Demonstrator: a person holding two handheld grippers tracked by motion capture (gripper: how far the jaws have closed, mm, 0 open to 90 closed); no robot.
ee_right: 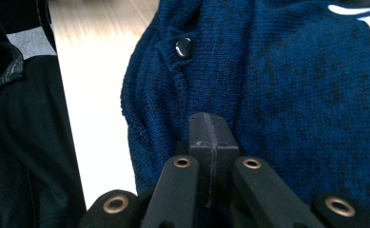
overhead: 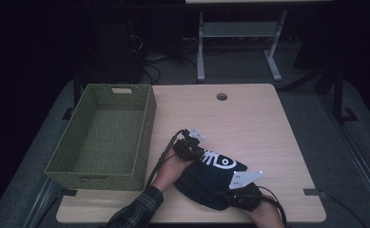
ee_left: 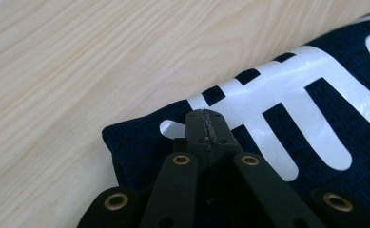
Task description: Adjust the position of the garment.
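At the near edge of the table (overhead: pixel 249 118), the left hand-held gripper (overhead: pixel 188 145) is seen with its jaws pressed together on the corner of a dark blue sweater (overhead: pixel 211 178), right at its white print (ee_left: pixel 292 95). The right hand-held gripper (overhead: pixel 242 192) is likewise closed, its jaws pinched on the knit near a black button (ee_right: pixel 184 47). The sweater is bunched in a folded heap between the two, resting on the table. A green basket (overhead: pixel 104 135) is placed well to the left, apart from the sweater.
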